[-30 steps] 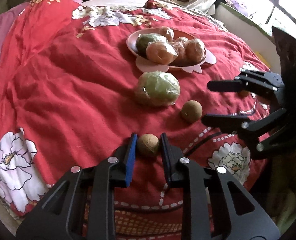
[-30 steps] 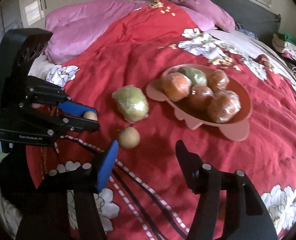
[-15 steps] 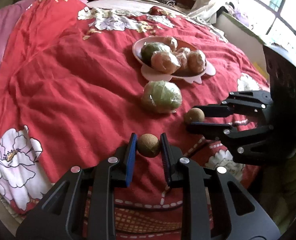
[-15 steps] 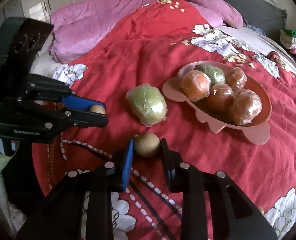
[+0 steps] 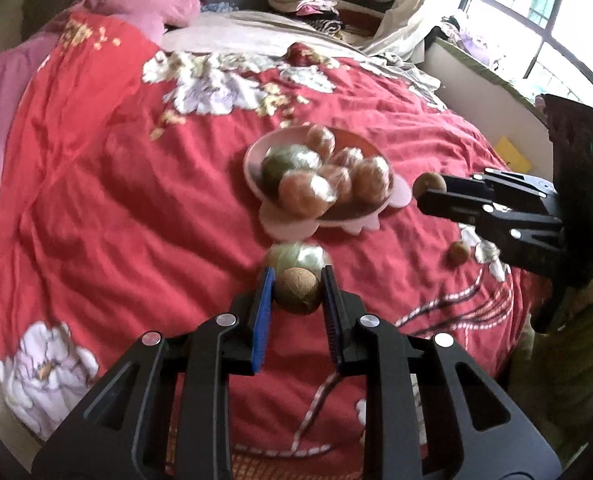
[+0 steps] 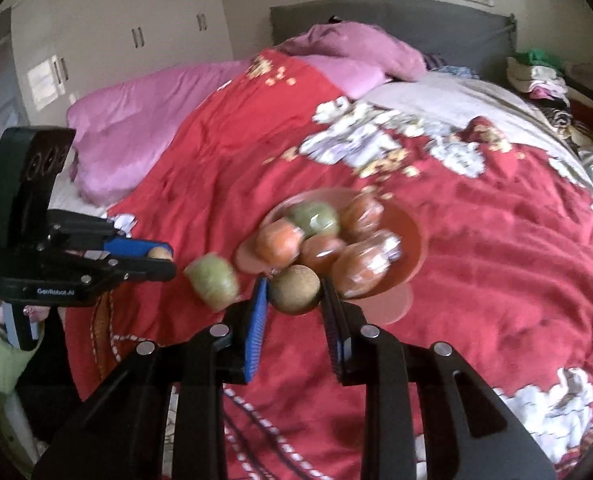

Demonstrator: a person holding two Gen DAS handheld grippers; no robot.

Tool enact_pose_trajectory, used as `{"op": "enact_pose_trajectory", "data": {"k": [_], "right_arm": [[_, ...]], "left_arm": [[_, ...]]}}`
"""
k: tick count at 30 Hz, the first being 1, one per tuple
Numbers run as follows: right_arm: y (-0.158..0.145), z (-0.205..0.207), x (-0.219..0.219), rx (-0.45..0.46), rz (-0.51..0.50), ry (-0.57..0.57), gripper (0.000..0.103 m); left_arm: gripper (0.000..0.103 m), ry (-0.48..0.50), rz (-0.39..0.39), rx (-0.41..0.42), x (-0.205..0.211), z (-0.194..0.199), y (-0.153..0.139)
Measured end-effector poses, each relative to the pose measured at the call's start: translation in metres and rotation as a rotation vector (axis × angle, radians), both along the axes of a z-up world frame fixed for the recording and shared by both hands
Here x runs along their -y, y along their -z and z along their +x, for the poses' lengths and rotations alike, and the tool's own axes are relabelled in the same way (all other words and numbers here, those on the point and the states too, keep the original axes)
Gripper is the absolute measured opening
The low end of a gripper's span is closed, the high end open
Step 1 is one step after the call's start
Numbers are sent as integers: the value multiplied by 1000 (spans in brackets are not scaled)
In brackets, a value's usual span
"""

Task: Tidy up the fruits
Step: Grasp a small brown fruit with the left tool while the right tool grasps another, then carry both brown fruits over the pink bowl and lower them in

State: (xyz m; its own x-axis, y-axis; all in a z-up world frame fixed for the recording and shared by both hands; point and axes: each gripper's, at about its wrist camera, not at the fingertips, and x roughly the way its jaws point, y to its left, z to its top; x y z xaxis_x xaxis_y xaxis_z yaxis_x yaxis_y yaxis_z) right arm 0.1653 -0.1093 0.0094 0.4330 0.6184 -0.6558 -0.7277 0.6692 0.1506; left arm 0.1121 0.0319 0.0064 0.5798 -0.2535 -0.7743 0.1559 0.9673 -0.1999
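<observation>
A small brown round fruit (image 5: 297, 290) is pinched between the pads of the left gripper (image 5: 297, 292), and a second brown fruit (image 6: 295, 289) is clamped in the same way by the right gripper (image 6: 294, 292); both pairs of jaws are pressed tight on their loads, clear of the red floral bedspread (image 5: 116, 200). Ahead of both tongs a pink plate (image 5: 256, 148) is seen, already heaped with wrapped orange and green fruits (image 5: 302, 194). A loose wrapped green fruit (image 6: 212, 282) lies on the cover between the left tongs and the plate, and one more small brown fruit (image 5: 458, 253) rests below the right tongs. Trouble is judged most likely at the plate: little bare rim is left, so a round fruit released on the heap could roll off onto the soft, creased cover, or the pile could be knocked by a jaw. A clash between the two tongs is also possible, since both point toward the same plate. Open room is offered by the wide bedspread to the left of the left tongs and beyond the plate; the bed's edge lies to the right of the right tongs.
</observation>
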Motion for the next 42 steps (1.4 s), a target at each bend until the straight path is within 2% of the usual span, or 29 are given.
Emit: {"op": "enact_pose_trajectory", "data": {"k": [7,15,21,33,42], "right_arm": [[-17,20,17,26,15,54,26],[-25,47,21,27,19,84,26],[-26,61,17,25,11,74,26],[-6,88,5,-24,-54,48,26],[14,104,-1,-51,-84,47,26]], "left_arm": [[16,39,13,21,22,27,-12],[16,66,48,3,45,57,-7],[16,57,55,-6,46,75,-7],[16,53,88,-39,44,114,-3],[16,59,82,-61,45,126,6]]}}
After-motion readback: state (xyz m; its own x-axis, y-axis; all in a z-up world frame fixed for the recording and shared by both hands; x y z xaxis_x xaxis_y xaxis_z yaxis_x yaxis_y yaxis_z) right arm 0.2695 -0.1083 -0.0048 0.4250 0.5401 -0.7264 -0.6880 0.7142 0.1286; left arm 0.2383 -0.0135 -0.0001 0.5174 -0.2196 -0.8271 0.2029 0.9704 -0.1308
